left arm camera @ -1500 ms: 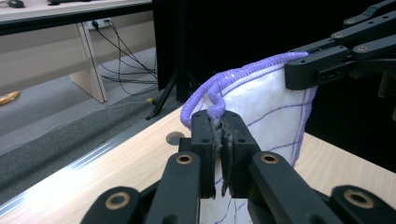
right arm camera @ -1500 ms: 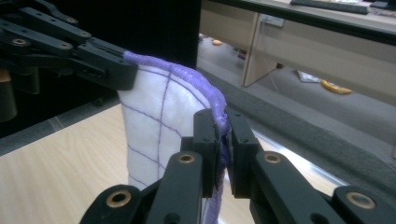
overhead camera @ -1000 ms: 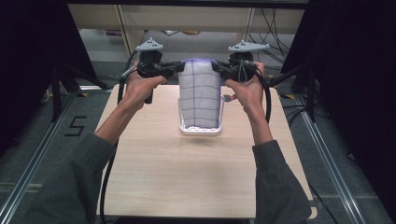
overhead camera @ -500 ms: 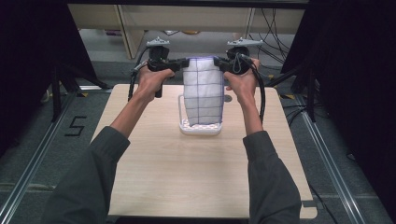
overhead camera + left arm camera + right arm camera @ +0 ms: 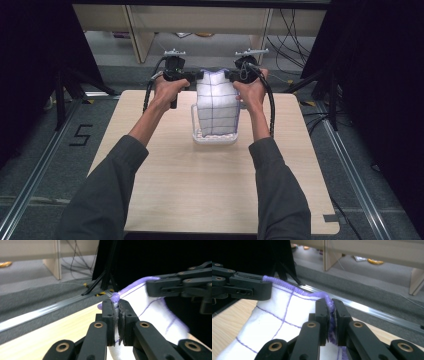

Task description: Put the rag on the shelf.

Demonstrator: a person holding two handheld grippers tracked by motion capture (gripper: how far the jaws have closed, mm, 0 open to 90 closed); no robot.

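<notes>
**White cloth held up by two corners over a basket**

The cloth [image 5: 216, 102] is soft and fleecy, white, with thin purple lines that make a grid of squares and a thick purple stitched border along its edge. It hangs like a curtain between the two grippers, above the far middle part of the bench [image 5: 165, 200]. Its lower end goes down into a small white basket [image 5: 215, 139] with rounded corners, which stands on the bench. The bench top is pale wood with a fine grain, smooth and matt.

The left gripper [image 5: 194, 76] pinches the upper left corner of the cloth, and the right gripper [image 5: 231, 76] pinches the upper right corner. The jaws of both are pressed together on the purple border. The jaws are black, hard and flat, with brass-coloured rivets at the joints.

The high view gives the whole shape: the two grey sleeves, both hands, the cloth narrow and long, the basket under it. The left gripper view shows closely how the border is bunched into a small knot above the jaw tips, with the other gripper at the right. The right gripper view shows the fuzzy surface of the cloth and the rib pattern of the stitching, and behind it a grey carpet floor [image 5: 374, 290] and a metal rail [image 5: 377, 312].
</notes>
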